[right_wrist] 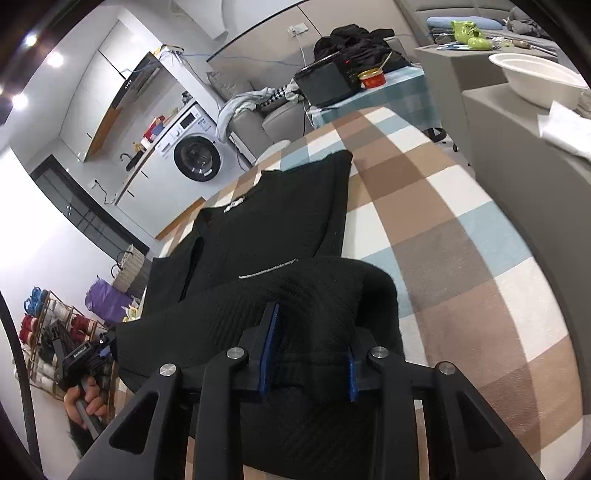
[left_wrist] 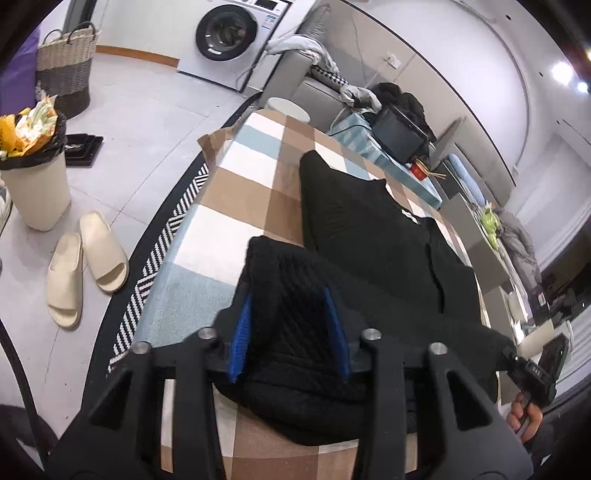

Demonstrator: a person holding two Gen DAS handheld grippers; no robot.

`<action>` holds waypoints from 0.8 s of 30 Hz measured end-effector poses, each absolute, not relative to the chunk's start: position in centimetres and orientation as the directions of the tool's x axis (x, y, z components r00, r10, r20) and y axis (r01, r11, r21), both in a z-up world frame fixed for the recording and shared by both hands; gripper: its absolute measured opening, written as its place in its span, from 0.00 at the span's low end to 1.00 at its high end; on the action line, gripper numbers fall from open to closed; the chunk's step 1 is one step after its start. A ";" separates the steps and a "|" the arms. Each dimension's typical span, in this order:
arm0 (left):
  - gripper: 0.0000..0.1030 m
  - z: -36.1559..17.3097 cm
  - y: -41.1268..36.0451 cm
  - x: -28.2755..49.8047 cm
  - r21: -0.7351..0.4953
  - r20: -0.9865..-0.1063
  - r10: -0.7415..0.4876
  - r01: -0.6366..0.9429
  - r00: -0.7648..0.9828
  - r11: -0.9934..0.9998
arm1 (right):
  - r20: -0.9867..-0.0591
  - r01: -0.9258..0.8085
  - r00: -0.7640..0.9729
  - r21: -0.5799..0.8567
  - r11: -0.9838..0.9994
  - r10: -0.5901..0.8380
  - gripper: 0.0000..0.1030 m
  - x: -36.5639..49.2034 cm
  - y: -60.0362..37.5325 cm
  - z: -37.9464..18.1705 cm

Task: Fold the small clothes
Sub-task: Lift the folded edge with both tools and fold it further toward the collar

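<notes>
Black knit garment (left_wrist: 369, 236) flat on the checked tablecloth (left_wrist: 236, 199), near hem doubled back in a thick roll right under both claws. Left gripper (left_wrist: 291, 332) and right gripper (right_wrist: 308, 354) both loosened, blue pads straddling that roll, not pinching. Long axis straight ahead, neckline farthest off, neither hand nearer, so probably lift and carry forward together.

Washing machine (left_wrist: 229, 31): far ahead of the left gripper, against the wall.
Slippers (left_wrist: 86, 258): cream pair on the floor, to its left.
Bin (left_wrist: 35, 173): overfilled, beyond the slippers.
Bowl (right_wrist: 535, 79): white, ahead-right of the right gripper.
</notes>
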State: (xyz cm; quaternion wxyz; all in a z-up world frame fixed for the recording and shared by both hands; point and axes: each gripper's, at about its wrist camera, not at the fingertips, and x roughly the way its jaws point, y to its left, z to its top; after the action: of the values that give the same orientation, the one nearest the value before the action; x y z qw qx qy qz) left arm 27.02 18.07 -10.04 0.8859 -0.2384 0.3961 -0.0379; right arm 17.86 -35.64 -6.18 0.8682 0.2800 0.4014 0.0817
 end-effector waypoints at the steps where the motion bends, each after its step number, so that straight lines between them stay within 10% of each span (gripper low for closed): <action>1: 0.02 -10.0 17.9 27.1 -0.441 -0.684 -0.248 -0.118 0.686 0.890 | -0.653 0.081 0.665 0.545 0.834 0.362 0.21 18.0 -35.4 -6.2; 6: 0.03 -9.0 17.5 27.5 -0.427 -0.660 -0.209 -0.131 0.721 0.895 | -0.656 0.042 0.674 0.493 0.869 0.339 0.11 18.0 -34.1 -5.0; 10: 0.24 -10.7 16.5 28.3 -0.393 -0.734 -0.219 -0.138 0.642 0.909 | -0.751 0.064 0.584 0.420 0.905 0.307 0.50 18.2 -33.2 -6.2; 24: 0.18 -12.7 9.6 26.9 -0.124 -0.788 -0.095 -0.005 0.608 0.992 | -0.807 -0.080 0.531 0.256 0.963 0.258 0.51 18.5 -30.2 -8.2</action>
State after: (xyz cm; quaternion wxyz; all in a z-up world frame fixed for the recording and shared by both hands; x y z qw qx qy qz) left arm 26.94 9.62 -12.67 0.8948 -0.0568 0.4421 -0.0252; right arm 18.45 -30.18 -8.17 0.8699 0.0939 0.4744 0.0972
